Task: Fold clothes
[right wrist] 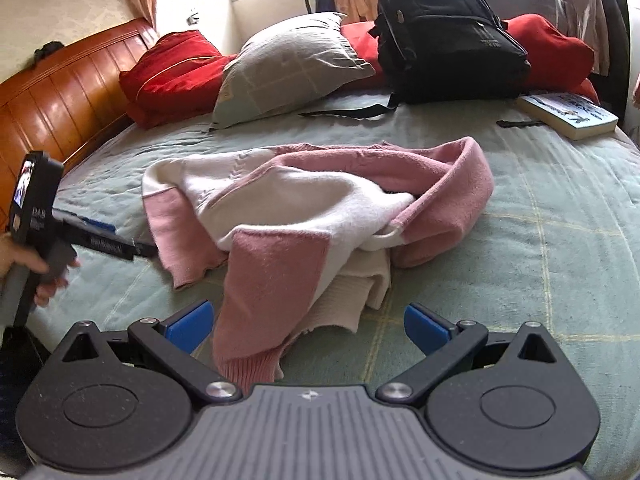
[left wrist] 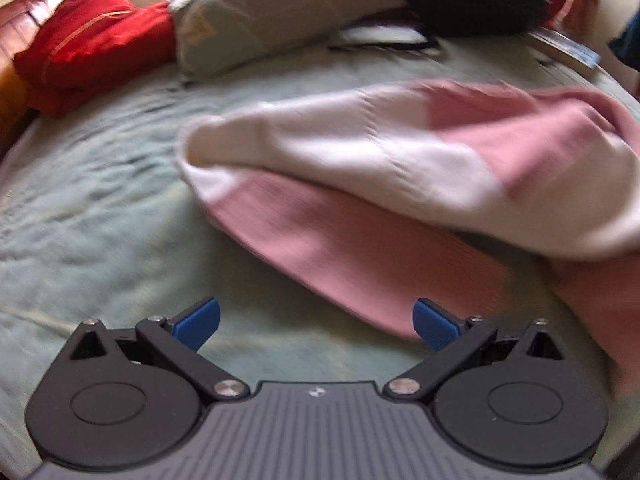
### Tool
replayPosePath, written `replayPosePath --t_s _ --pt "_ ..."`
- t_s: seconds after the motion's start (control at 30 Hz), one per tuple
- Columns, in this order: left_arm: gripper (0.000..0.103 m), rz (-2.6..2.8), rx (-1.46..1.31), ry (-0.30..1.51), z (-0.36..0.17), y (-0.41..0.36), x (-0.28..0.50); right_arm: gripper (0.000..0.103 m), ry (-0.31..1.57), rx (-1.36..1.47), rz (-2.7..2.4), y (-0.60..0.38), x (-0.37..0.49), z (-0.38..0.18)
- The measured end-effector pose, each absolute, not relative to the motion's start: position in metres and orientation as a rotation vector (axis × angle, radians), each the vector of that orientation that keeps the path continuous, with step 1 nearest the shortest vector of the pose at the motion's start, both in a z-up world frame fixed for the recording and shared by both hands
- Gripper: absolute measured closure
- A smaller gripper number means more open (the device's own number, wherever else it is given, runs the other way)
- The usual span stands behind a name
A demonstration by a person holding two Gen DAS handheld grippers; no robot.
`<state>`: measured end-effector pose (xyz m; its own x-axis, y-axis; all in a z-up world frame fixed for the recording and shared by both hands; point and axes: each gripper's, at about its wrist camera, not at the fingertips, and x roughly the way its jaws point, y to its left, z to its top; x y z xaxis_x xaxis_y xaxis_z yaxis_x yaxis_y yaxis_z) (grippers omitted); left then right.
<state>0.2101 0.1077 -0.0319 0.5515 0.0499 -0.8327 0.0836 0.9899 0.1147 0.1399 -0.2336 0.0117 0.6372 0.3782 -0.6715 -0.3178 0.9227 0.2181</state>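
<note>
The sweater [right wrist: 304,216] lies crumpled mid-bed [right wrist: 540,240], nothing folded yet. Left gripper [left wrist: 316,322] and right gripper [right wrist: 308,326] are both spread, empty, near its edge; all folding remains.

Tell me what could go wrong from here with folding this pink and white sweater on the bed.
The sweater lies bunched in layers, so the open right gripper might pinch several at once. The open left gripper view is blurred, suggesting fast motion and perhaps a missed edge. The backpack strap and book lie nearby and could snag spread sleeves.
</note>
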Motion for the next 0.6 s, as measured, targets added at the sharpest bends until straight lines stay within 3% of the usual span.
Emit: replayPosePath --t_s 0.4,0.6 --pt "0.001 0.023 0.083 0.851 -0.029 0.054 0.179 0.000 0.808 0.150 0.370 -0.258 0.127 -0.004" --pt "0.001 -0.084 -0.158 0.894 -0.052 0.064 0.171 0.000 0.827 0.224 0.362 -0.270 0.130 -0.017"
